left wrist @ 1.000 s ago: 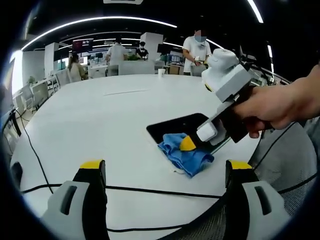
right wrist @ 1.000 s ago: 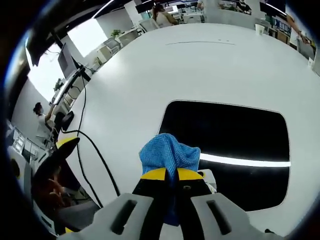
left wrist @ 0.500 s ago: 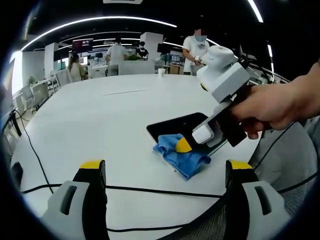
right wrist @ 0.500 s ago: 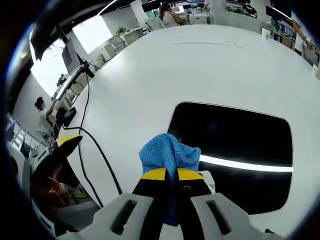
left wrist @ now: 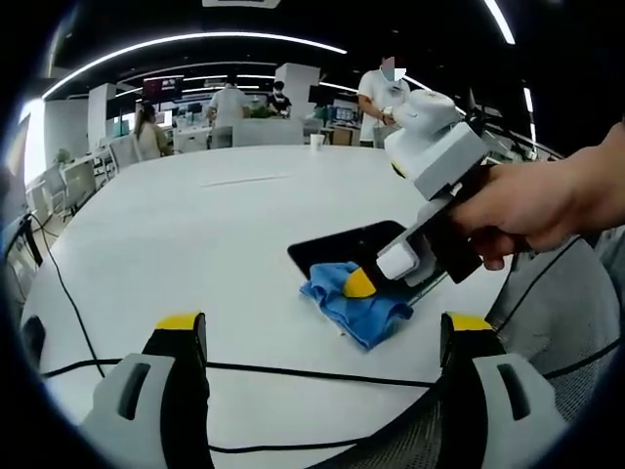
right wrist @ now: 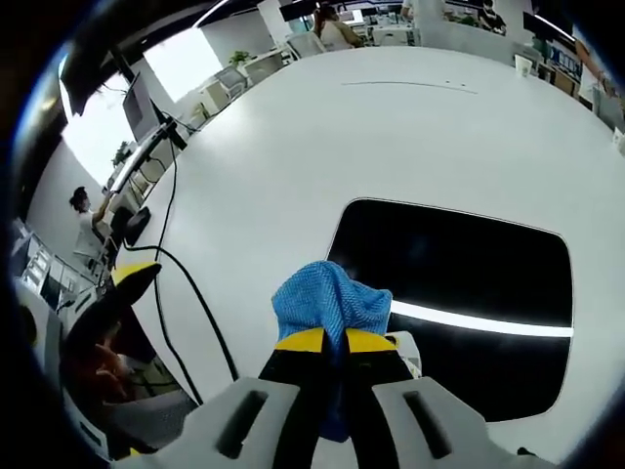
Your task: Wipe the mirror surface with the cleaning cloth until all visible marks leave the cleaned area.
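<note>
Barely any shift since half a second ago: the right gripper (left wrist: 363, 283) sits almost where it was, a touch back along the near edge of the mirror (left wrist: 352, 246), after pushing the cloth toward the left in the half-second before that. Right now, in the left gripper view, a hand (left wrist: 547, 210) grips that tool and presses the blue cleaning cloth (left wrist: 357, 304) down at the mirror's near edge, the cloth bunched and lying partly on the dark glass, partly on the white table (left wrist: 195, 234). Over in the right gripper view, the right gripper's yellow-tipped jaws are pinched together on the cloth (right wrist: 330, 305), which bulges up ahead of them over the mirror's (right wrist: 459, 283) near-left corner; a bright streak of reflected light runs across the glass. The left gripper (left wrist: 322, 337) hangs low at the table's near edge, jaws spread wide and nothing between them. A black cable (left wrist: 244, 369) runs across the table just ahead of it. People stand at the far end of the room.
</note>
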The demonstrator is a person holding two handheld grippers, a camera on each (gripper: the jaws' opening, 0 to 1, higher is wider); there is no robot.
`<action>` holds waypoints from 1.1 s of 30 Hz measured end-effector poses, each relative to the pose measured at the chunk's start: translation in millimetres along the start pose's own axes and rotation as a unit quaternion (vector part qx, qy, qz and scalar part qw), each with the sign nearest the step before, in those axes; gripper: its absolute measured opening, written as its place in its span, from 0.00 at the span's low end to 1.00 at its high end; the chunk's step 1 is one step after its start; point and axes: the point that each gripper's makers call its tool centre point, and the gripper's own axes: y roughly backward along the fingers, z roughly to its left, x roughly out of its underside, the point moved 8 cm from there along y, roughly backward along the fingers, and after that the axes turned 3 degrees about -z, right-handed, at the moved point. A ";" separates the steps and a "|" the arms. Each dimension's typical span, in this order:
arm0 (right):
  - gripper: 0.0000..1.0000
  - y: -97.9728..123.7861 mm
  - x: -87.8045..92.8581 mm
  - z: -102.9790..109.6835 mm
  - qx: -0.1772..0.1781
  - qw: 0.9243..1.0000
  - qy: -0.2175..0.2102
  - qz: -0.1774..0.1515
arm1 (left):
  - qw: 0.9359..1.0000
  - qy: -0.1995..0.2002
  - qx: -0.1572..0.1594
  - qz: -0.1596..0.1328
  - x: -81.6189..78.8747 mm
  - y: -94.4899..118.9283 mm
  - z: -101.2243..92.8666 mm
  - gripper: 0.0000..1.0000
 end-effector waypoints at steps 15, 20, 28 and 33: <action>0.00 -17.3 -27.5 -11.0 0.004 1.000 0.015 0.000 | 1.000 -0.001 0.005 0.004 1.1 -2.4 0.6 0.99; 0.00 -24.5 -37.5 -14.2 0.007 1.000 0.028 0.002 | 1.000 -0.001 0.006 0.005 1.9 -3.0 0.9 0.99; 0.00 -33.1 -51.5 -21.8 0.004 0.999 0.033 0.001 | 1.000 -0.001 0.007 0.009 3.1 -3.9 1.2 0.99; 0.00 -36.9 -59.1 -25.6 0.000 0.999 0.036 -0.001 | 1.000 0.000 0.006 0.010 3.7 -3.8 1.6 0.99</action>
